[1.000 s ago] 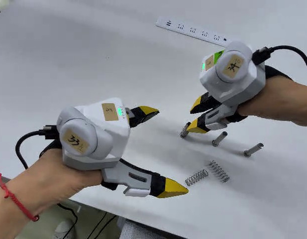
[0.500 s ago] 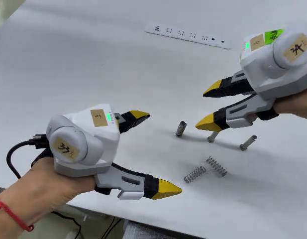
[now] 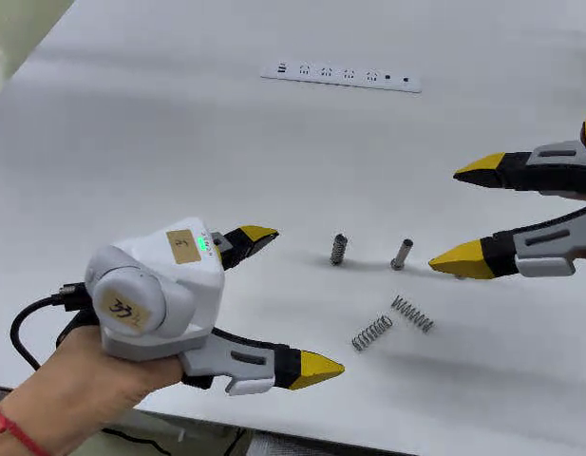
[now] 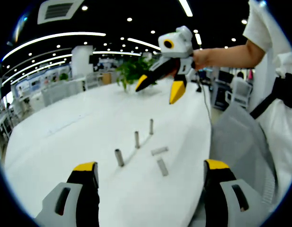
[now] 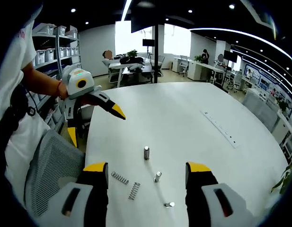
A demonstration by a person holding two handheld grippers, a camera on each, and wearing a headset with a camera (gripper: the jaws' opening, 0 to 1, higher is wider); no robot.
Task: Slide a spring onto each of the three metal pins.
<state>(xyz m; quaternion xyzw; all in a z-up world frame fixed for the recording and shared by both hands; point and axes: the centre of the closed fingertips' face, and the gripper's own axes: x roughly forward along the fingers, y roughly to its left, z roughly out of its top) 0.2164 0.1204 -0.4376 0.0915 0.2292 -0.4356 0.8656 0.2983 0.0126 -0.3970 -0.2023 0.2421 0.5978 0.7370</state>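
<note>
A short metal pin with a spring on it (image 3: 339, 249) stands upright on the white table (image 3: 179, 142). A bare pin (image 3: 402, 254) stands just to its right. The right gripper view shows the sprung pin (image 5: 146, 152), then two bare pins (image 5: 157, 177) (image 5: 169, 205). Two loose springs (image 3: 372, 332) (image 3: 412, 313) lie nearer the front edge. My left gripper (image 3: 291, 299) hovers open at the lower left, left of the springs. My right gripper (image 3: 461, 213) is open above the pins' right end, nothing in it. From the left gripper view (image 4: 150, 165), the pins (image 4: 136, 139) stand ahead.
A white power strip (image 3: 340, 76) lies at the far side of the table. A mesh office chair (image 5: 46, 175) sits by the table's near edge. The table edge (image 3: 387, 442) runs close below the loose springs.
My right gripper has drawn away from the sprung pin, rising and moving right, with its jaws wider apart. The left gripper stays about where it was.
</note>
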